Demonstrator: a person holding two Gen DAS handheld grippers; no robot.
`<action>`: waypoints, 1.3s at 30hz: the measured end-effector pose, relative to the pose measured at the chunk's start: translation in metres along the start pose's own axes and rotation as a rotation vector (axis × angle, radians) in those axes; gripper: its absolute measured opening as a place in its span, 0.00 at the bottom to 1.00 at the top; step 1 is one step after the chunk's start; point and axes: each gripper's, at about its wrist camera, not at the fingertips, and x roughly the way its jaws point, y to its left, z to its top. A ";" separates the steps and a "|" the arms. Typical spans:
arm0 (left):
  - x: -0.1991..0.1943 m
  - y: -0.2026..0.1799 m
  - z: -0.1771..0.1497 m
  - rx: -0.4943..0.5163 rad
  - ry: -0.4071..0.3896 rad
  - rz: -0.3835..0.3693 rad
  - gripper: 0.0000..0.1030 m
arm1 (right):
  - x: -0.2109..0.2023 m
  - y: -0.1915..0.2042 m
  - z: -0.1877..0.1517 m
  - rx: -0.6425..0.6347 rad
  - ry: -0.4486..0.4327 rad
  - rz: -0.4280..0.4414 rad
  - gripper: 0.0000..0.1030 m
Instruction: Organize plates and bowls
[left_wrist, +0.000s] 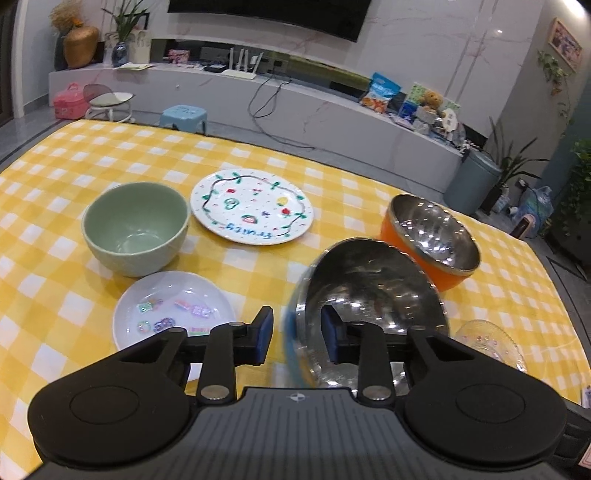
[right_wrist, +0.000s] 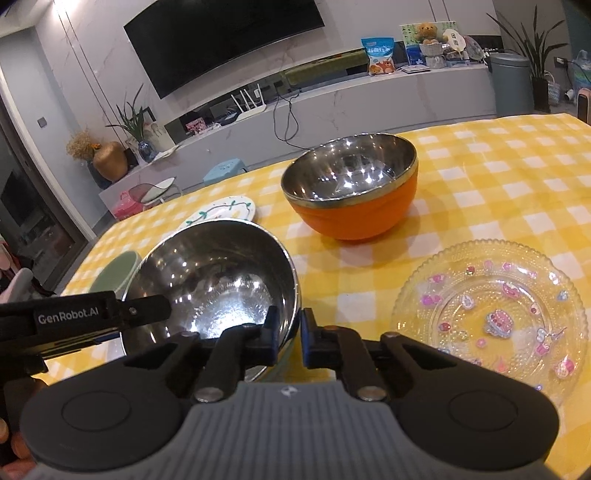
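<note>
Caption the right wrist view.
Right tongs clamp the steel bowl's rim, beside an orange bowl and glass plate.

Yellow checked tablecloth (left_wrist: 110, 155); television (right_wrist: 225, 40); blue stool (left_wrist: 183, 114).

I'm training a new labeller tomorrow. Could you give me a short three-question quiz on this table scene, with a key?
1. Which dish's rim sits between the fingers of the left hand-held gripper and the right hand-held gripper?
A. the green bowl
B. the blue-sided steel bowl
C. the orange bowl
2. True or false: the glass plate lies inside the orange bowl.
3. How many plates lie on the checked cloth?

Key
1. B. The right one is shut on the rim; the left one straddles it, open.
2. False. The glass plate lies flat on the cloth, apart from the orange bowl.
3. Three: painted plate, white sticker plate, glass plate.
</note>
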 end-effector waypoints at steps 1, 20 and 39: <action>-0.001 -0.001 0.000 0.001 -0.003 -0.007 0.35 | 0.000 0.001 0.000 -0.003 -0.002 0.002 0.08; 0.004 0.002 -0.002 0.028 0.032 0.031 0.12 | 0.001 0.003 -0.002 -0.028 -0.021 0.006 0.07; -0.074 -0.007 -0.010 0.074 0.065 0.112 0.09 | -0.060 0.017 -0.010 0.032 0.088 0.097 0.07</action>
